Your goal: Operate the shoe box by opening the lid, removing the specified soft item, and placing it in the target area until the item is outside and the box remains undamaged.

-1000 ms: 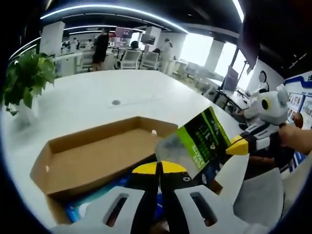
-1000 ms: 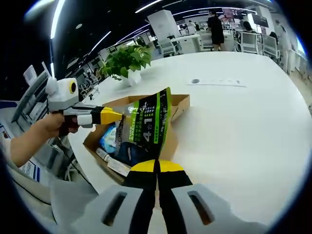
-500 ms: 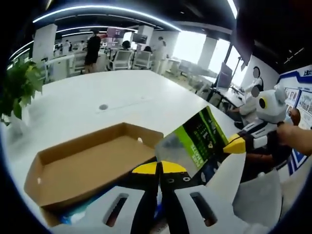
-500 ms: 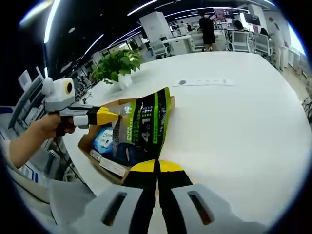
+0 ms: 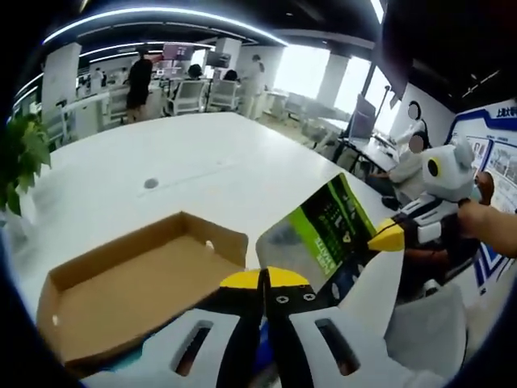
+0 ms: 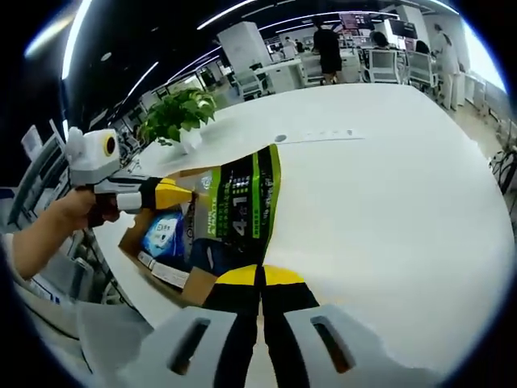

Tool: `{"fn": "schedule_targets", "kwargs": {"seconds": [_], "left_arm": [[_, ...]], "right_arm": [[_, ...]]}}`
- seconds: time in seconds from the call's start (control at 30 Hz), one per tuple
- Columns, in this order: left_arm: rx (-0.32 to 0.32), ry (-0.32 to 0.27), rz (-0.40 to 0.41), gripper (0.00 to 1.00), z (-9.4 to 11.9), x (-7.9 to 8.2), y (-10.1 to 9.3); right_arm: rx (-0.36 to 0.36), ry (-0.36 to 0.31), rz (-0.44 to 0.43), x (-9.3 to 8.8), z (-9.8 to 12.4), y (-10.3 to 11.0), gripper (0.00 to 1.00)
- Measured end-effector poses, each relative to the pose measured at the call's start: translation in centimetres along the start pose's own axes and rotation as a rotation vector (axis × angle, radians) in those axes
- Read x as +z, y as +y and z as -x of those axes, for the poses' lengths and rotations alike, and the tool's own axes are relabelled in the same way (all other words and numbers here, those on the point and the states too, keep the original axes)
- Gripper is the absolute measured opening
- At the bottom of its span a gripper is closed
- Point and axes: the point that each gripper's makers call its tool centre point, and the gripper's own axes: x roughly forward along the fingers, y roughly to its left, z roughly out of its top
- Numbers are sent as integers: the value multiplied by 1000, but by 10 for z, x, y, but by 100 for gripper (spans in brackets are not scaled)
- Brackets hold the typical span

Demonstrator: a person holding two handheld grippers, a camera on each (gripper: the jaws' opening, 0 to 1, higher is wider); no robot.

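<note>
Two tools grip one green-and-black pouch, lifted above the open shoe box. The right tool is clamped on the pouch's lower edge, jaws pressed together; the left tool is clamped on its side edge, held by a hand. Below the pouch, blue packets lie in the box on the white tabletop, with a potted plant beyond it.

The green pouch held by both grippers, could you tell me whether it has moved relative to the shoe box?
Yes: the green pouch has shifted toward the bare tabletop, farther off the shoe box.
</note>
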Motion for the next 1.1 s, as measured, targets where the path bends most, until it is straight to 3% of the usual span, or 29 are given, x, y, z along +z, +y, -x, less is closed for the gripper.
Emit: {"fn": "schedule_targets", "kwargs": {"seconds": [0.53, 1.1], "left_arm": [[-52, 41, -66, 0, -33, 8, -19], [-29, 187, -310, 0, -64, -11, -15]], "right_arm": [[-64, -4, -51, -2, 3, -39, 0], [-97, 37, -86, -14, -18, -66, 0]]}}
